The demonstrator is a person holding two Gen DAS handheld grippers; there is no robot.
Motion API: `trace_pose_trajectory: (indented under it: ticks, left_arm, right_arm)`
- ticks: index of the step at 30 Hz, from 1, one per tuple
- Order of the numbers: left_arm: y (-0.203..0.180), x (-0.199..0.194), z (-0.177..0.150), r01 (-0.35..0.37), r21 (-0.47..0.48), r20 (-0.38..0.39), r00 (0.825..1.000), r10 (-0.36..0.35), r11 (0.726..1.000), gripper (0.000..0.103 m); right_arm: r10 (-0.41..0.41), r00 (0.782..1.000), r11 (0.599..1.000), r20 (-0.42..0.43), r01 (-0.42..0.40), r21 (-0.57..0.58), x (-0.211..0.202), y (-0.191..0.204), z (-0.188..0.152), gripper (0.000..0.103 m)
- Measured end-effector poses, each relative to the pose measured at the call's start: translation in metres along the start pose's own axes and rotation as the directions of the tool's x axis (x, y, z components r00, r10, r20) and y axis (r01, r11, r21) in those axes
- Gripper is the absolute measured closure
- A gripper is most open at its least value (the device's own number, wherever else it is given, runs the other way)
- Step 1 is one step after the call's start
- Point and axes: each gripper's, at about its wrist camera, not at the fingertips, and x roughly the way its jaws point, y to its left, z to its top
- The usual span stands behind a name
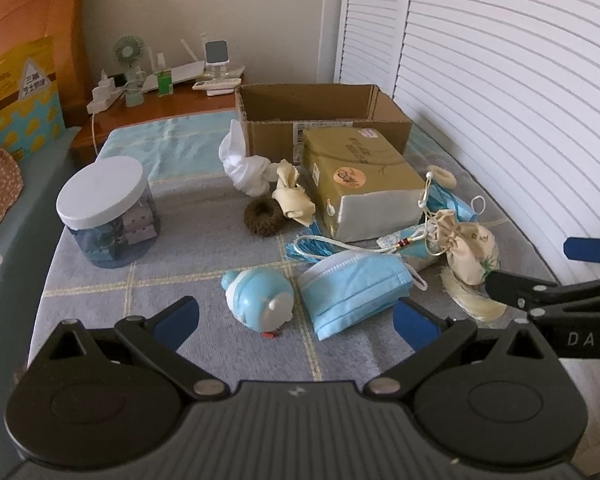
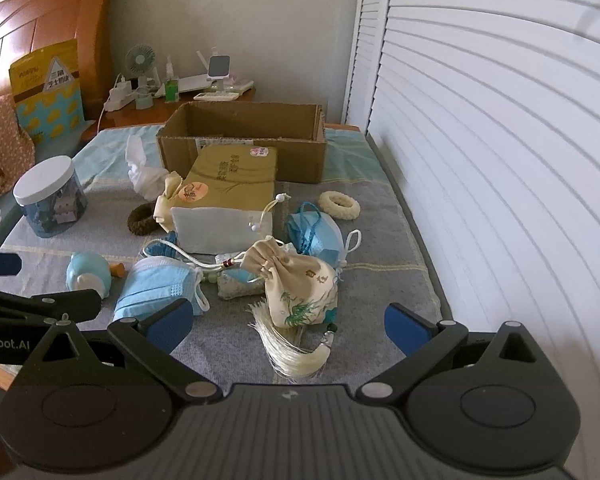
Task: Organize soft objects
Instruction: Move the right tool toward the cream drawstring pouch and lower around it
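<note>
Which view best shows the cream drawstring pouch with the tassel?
The right wrist view: the cream drawstring pouch lies central and whole, tassel included. In the left wrist view it sits far right, its tassel partly hidden.

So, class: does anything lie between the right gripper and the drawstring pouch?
Nothing visible. The right gripper has open jaws, the drawstring pouch lies just ahead, only its cream tassel trailing toward them.

Jar (image 1: 107,216) contents unclear; tissue pack (image 2: 228,196) print illegible.
</note>
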Motion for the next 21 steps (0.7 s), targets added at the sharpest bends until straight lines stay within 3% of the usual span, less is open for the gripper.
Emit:
trace_pose_trajectory:
  ticks: [9, 21]
  left_arm:
    - [0.016, 0.024, -0.006, 0.012, 0.046, -0.02, 1.0, -0.012, 0.999, 0.001]
    - [0.036, 0.063, -0.023, 0.011, 0.024, -0.126, 0.992, -0.008, 1.0, 0.001]
  right_arm:
    - [0.047, 0.999, 0.997, -0.001, -0.047, -0.061, 0.021, 0.002, -0.004, 0.0]
    - [0.051, 0.993, 0.997, -0.102, -0.056, -0.05, 0.068, -0.019, -0.024, 0.0]
